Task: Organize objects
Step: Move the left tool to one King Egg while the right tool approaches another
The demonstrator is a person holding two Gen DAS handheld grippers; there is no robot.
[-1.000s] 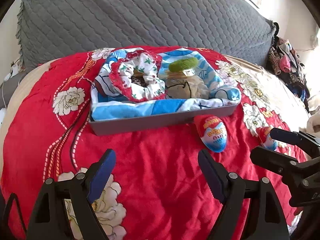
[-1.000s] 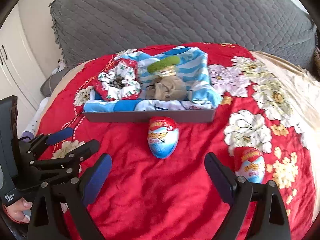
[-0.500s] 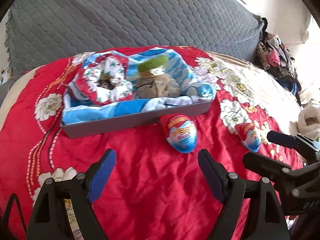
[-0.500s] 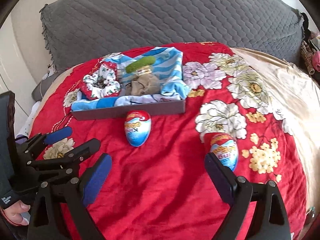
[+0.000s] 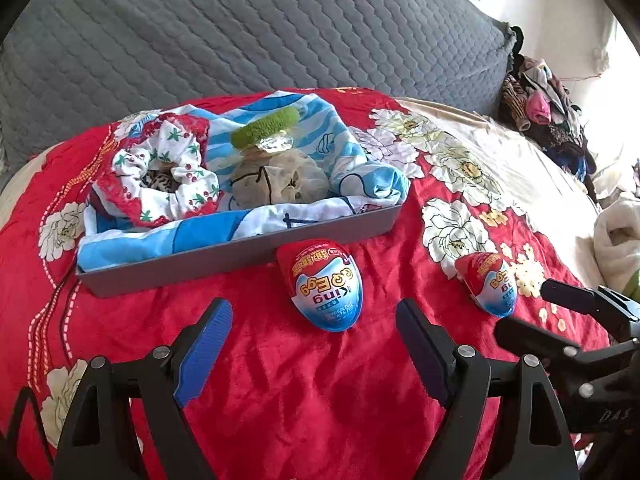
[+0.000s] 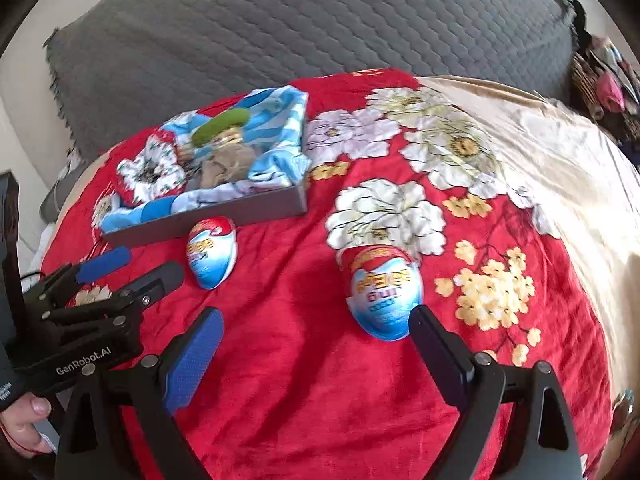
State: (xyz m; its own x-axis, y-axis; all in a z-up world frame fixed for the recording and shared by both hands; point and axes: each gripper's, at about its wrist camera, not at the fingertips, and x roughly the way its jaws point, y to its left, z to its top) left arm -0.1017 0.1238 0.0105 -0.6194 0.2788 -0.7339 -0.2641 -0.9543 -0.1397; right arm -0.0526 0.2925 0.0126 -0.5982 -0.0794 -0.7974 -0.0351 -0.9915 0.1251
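Two red, white and blue toy eggs lie on a red flowered blanket. One egg (image 5: 326, 286) (image 6: 212, 252) rests just in front of a grey tray (image 5: 240, 254) (image 6: 240, 212). The other egg (image 5: 490, 284) (image 6: 382, 294) lies further right. The tray holds blue-and-white cloth, a red-and-white scrunchie (image 5: 160, 172), a beige bundle (image 5: 276, 180) and a green piece (image 5: 266, 126). My left gripper (image 5: 314, 344) (image 6: 132, 268) is open, just short of the first egg. My right gripper (image 6: 316, 348) (image 5: 536, 308) is open, its right finger beside the second egg.
A grey quilted cushion (image 5: 240, 32) rises behind the tray. Beige bedding (image 6: 540, 128) spreads to the right. A heap of clothes (image 5: 540, 100) sits at the far right. A hand (image 6: 24, 420) grips the left gripper's handle.
Both grippers have shifted right and closer to the blanket; the eggs now look nearer. Each egg has slid toward the middle of its gripper's view. Jaws unchanged.
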